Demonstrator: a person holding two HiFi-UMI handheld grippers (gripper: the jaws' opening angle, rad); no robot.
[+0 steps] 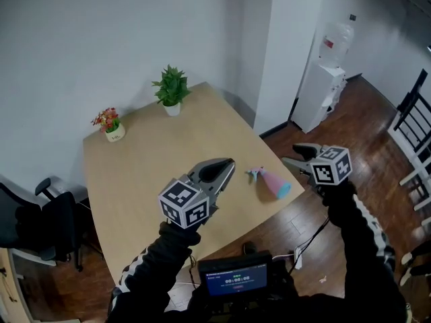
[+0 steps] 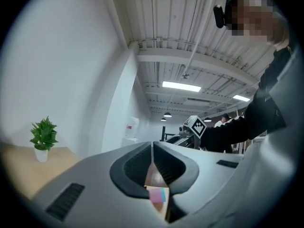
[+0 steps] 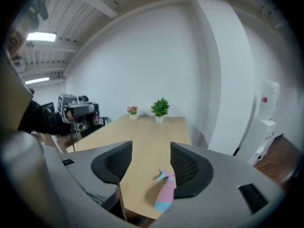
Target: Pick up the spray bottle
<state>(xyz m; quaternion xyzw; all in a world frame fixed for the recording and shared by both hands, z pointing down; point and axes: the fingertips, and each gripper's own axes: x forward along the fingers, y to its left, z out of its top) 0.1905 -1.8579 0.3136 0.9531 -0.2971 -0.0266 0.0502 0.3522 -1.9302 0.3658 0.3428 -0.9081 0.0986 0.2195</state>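
Spray bottle [image 1: 271,182] lies sideways near the table's [image 1: 155,153] edge. Right gripper [image 1: 294,155] hangs beyond that edge, jaws apart, empty; left gripper [image 1: 230,162] above the table, clenched.

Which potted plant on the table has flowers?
The small white-potted plant with red flowers at the wooden table's left corner; the other white-potted plant is only green leaves.

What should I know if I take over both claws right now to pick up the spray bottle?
Left claw: shut, empty, held by the light wooden table.
Pink plastic spray bottle with a blue base: lying on its side near the table's edge, on the right.
Right claw: open, empty, just off that edge, aimed at the bottle, not touching it.
Done: nothing grasped yet.
Left to do: close a claw on the bottle and lift it.
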